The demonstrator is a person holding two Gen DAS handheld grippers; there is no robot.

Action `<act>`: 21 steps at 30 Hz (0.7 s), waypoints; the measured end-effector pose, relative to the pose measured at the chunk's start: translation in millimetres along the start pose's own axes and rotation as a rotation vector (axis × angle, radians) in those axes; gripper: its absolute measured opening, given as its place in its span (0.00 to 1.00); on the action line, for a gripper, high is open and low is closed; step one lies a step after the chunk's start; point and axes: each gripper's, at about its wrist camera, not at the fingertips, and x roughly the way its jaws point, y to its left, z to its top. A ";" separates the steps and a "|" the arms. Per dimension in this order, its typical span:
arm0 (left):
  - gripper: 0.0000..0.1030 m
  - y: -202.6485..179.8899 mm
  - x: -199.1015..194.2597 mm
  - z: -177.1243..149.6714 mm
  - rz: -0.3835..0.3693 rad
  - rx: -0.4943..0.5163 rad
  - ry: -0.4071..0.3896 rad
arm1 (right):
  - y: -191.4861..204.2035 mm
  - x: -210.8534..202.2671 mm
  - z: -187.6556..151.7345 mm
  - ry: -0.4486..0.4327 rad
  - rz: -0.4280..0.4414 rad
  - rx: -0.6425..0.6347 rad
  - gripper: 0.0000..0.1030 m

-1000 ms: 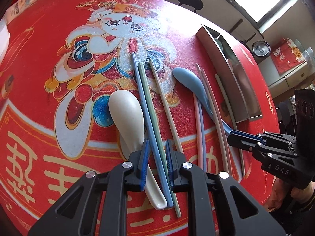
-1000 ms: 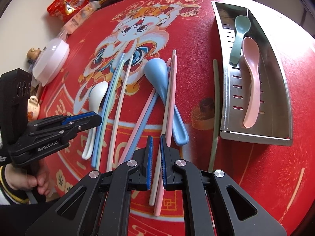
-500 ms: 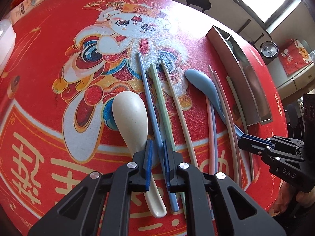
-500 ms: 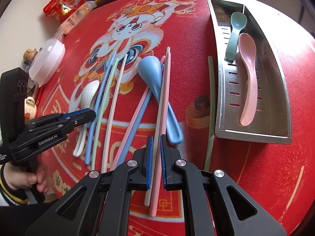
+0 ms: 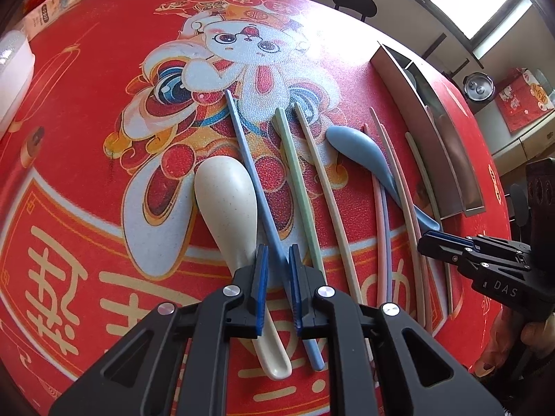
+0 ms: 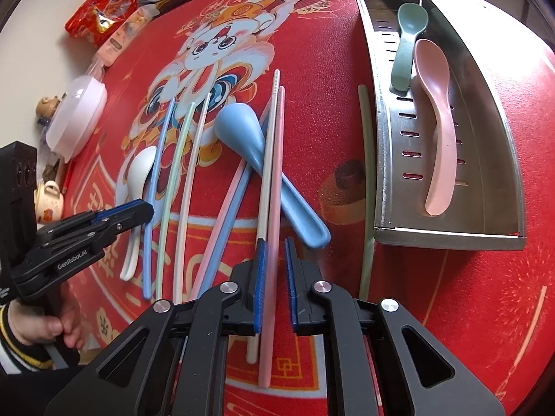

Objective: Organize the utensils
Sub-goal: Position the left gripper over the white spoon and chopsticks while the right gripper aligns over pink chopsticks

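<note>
I am seeing the surface (image 6: 433,312) wearing a red rabbit-print mat. Lying on it are a white spoon (image 5: 229,208), a blue spoon (image 6: 256,149), loose chopsticks (image 6: 277,180) (several colours) and a steel tray (image 6: 447,237), with snack packets (image 6: 104,17) sitting at the far edge.

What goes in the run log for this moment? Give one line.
left gripper: open, straddling blue chopstick | right gripper: open, straddling pink chopstick | tray: two spoons

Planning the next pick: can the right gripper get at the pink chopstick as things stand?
Probably yes: the right gripper is open, straddling the pink chopstick, nothing on top; the white chopstick lying alongside might get pinched too.
</note>
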 end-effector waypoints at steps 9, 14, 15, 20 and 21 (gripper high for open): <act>0.11 -4.8 1.7 3.8 0.017 0.029 0.004 | 0.3 0.6 -2.0 0.030 -0.059 -0.015 0.27; 0.11 -7.0 2.2 3.1 0.030 0.037 0.002 | 6.1 2.2 -4.2 0.040 -0.133 -0.068 0.16; 0.11 -7.6 2.4 3.3 0.033 0.040 0.001 | 7.7 2.6 -4.5 0.042 -0.147 -0.080 0.16; 0.11 -9.2 3.6 2.9 0.042 0.034 -0.007 | 11.4 4.7 -4.3 0.044 -0.164 -0.104 0.14; 0.11 -10.0 4.0 3.2 0.047 0.036 -0.010 | 12.9 5.4 -4.3 0.045 -0.166 -0.113 0.13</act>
